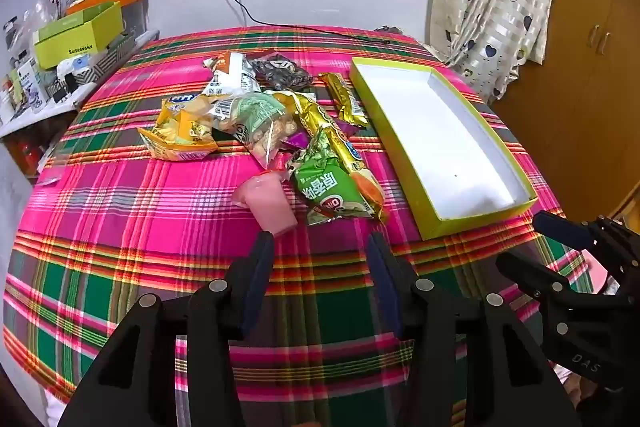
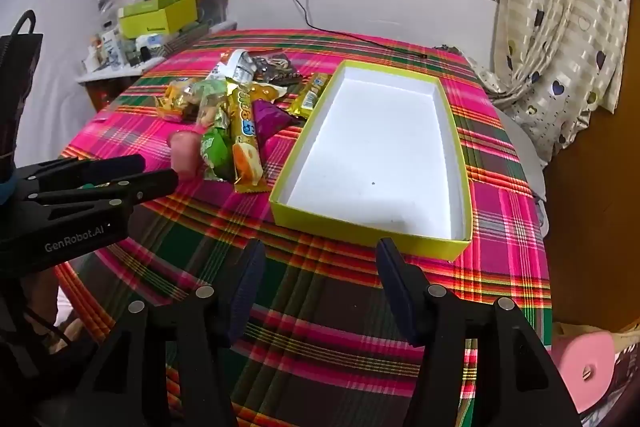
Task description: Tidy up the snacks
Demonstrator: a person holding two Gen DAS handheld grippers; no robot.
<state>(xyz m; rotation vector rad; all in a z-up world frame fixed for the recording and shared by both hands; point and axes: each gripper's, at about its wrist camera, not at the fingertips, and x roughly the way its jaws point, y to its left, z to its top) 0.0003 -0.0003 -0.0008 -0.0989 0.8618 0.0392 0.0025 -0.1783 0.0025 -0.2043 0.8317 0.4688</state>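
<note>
Hovering left gripper fingers spread wide, gripping nothing; pink jelly cup lying just past left fingertip, green snack packet beside. Right gripper likewise released, facing yellow-green box.

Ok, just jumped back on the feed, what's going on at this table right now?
A person holds two grippers over a plaid tablecloth. Both the left gripper and right gripper are open and hold nothing. A pile of snacks sits left of the yellow-green box, which has nothing in it yet. The left gripper points at the nearest snacks, a pink jelly cup and a green packet. Sorting has not visibly started.
</note>
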